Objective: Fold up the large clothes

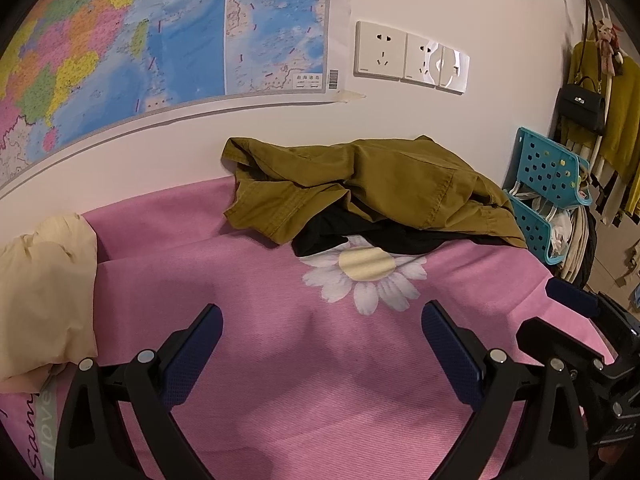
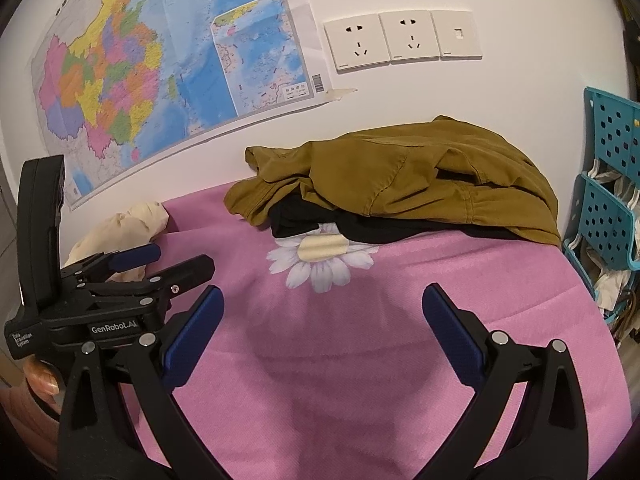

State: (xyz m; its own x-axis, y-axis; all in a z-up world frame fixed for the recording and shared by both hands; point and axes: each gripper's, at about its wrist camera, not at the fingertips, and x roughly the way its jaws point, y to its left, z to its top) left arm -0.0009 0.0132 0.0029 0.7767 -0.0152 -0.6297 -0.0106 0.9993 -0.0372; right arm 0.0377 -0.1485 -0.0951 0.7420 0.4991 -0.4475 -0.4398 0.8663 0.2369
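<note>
A crumpled olive-brown garment (image 1: 384, 184) lies in a heap on a black garment (image 1: 360, 236) at the far side of the pink bed cover (image 1: 260, 320), against the wall. The pile also shows in the right wrist view, olive (image 2: 400, 176) over black (image 2: 360, 228). My left gripper (image 1: 322, 328) is open and empty, hovering over the pink cover short of the pile. My right gripper (image 2: 323, 312) is open and empty too, beside it. The left gripper also shows in the right wrist view (image 2: 168, 258), its jaws apart.
A cream cloth bundle (image 1: 44, 300) lies on the bed at the left. A teal perforated rack (image 1: 552, 184) with bags stands right of the bed. A map (image 1: 120, 52) and wall sockets (image 1: 412, 56) are on the wall behind. Clothes and a black handbag (image 1: 582, 108) hang far right.
</note>
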